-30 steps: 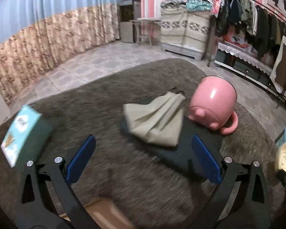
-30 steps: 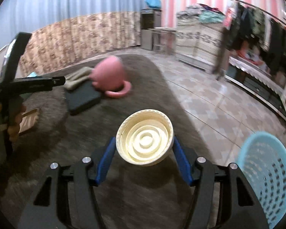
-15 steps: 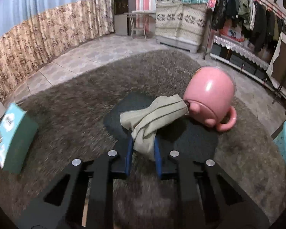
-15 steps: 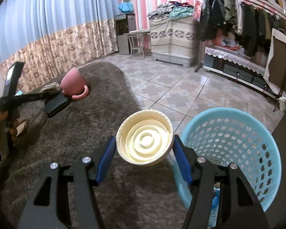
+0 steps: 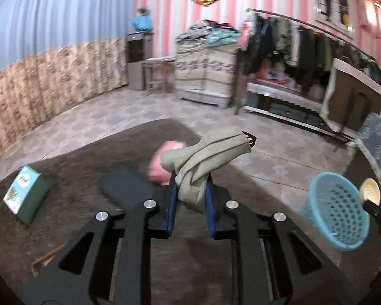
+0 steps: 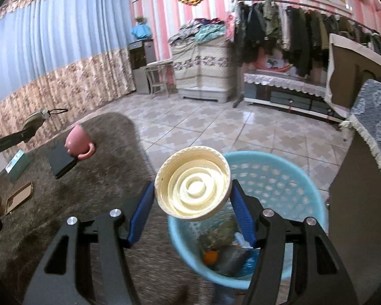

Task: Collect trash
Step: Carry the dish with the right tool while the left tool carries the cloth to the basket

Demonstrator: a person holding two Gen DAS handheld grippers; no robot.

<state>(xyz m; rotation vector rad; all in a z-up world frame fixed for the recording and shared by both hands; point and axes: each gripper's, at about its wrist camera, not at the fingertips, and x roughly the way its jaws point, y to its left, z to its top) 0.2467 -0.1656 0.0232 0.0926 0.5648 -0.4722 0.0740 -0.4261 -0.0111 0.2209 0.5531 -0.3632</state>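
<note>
My left gripper (image 5: pixel 190 186) is shut on a crumpled beige cloth face mask (image 5: pixel 205 152), held up off the brown rug (image 5: pixel 89 152). In the right wrist view that mask (image 6: pixel 36 117) shows at the far left, above the rug. My right gripper (image 6: pixel 193 193) is shut on a round cream plastic lid (image 6: pixel 193 183), which hangs over the near rim of a light blue mesh basket (image 6: pixel 274 178). The basket holds several bits of trash at its bottom. In the left wrist view the basket (image 5: pixel 335 211) stands at the right with the lid (image 5: pixel 369 190) beside its rim.
A pink mug (image 6: pixel 78 145) lies on its side on the rug by a dark flat case (image 6: pixel 61 158). A teal box (image 5: pixel 25 195) and a brown phone-like slab (image 6: pixel 19 198) lie farther left. A cloth-covered piece of furniture (image 6: pixel 368 178) stands right of the basket. Tiled floor lies beyond the rug.
My left gripper closed on the mask and lifted it off the dark case, swinging toward the basket. My right gripper carried the lid from over the rug to the basket's rim.
</note>
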